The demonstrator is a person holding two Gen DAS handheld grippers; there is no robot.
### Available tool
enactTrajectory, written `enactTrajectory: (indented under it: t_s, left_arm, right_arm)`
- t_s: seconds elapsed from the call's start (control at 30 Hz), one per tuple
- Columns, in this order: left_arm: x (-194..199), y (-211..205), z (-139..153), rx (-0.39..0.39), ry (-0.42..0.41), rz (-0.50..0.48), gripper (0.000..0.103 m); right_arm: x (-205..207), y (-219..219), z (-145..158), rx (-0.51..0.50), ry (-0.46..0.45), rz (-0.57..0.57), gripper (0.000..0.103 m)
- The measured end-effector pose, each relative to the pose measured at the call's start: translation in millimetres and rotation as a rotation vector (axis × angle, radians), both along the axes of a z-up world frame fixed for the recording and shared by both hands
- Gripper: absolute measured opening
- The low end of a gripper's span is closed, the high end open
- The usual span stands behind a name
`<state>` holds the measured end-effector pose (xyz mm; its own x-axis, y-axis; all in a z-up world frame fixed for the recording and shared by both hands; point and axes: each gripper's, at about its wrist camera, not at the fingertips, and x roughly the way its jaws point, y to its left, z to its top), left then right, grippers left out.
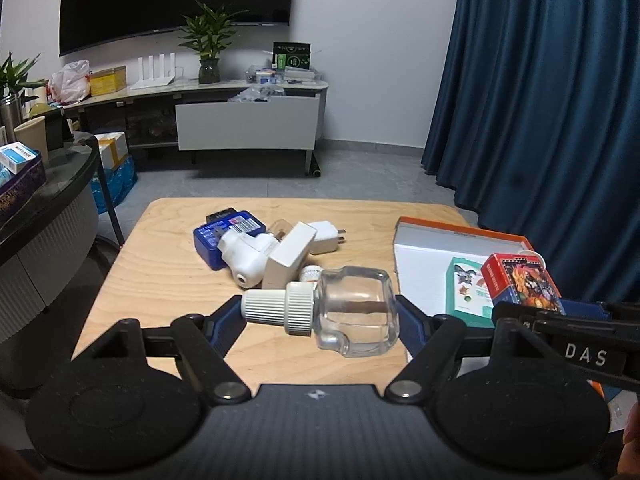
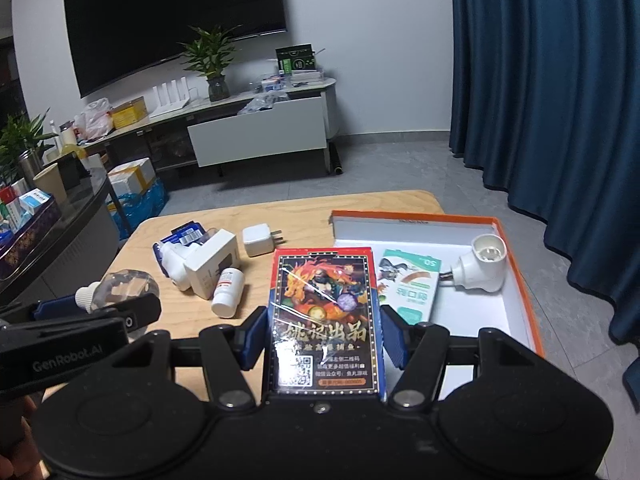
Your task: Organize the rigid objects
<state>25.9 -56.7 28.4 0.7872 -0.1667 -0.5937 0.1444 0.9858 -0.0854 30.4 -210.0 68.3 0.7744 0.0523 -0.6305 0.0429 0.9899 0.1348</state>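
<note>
My left gripper (image 1: 320,316) is shut on a clear glass bottle (image 1: 356,312) with a white ribbed cap. The bottle lies sideways between the pads, cap to the left, above the wooden table (image 1: 160,280). My right gripper (image 2: 324,336) is shut on a red-and-blue card box (image 2: 324,312) with dragon art, held at the near left edge of an orange-rimmed white box (image 2: 516,280). That box holds a teal-and-white carton (image 2: 412,284) and a white plug-in device (image 2: 480,268). In the right wrist view the glass bottle (image 2: 124,288) shows at the left.
A pile sits mid-table: a blue box (image 1: 212,236), a white plug-in device (image 1: 248,256), a white carton (image 1: 288,256), a white charger (image 1: 326,236) and a pill bottle (image 2: 228,292). A dark round counter (image 1: 48,208) stands left, and a blue curtain (image 1: 540,120) hangs right.
</note>
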Motion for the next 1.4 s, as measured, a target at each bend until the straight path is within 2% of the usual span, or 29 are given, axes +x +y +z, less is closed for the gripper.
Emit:
enactTrajectory:
  t_s: [1.4]
  left_arm:
    - [-2, -56, -2, 0.042, -0.005, -0.153, 0.079]
  right_arm:
    - [-16, -59, 0, -0.001, -0.017, -0.139, 0.071]
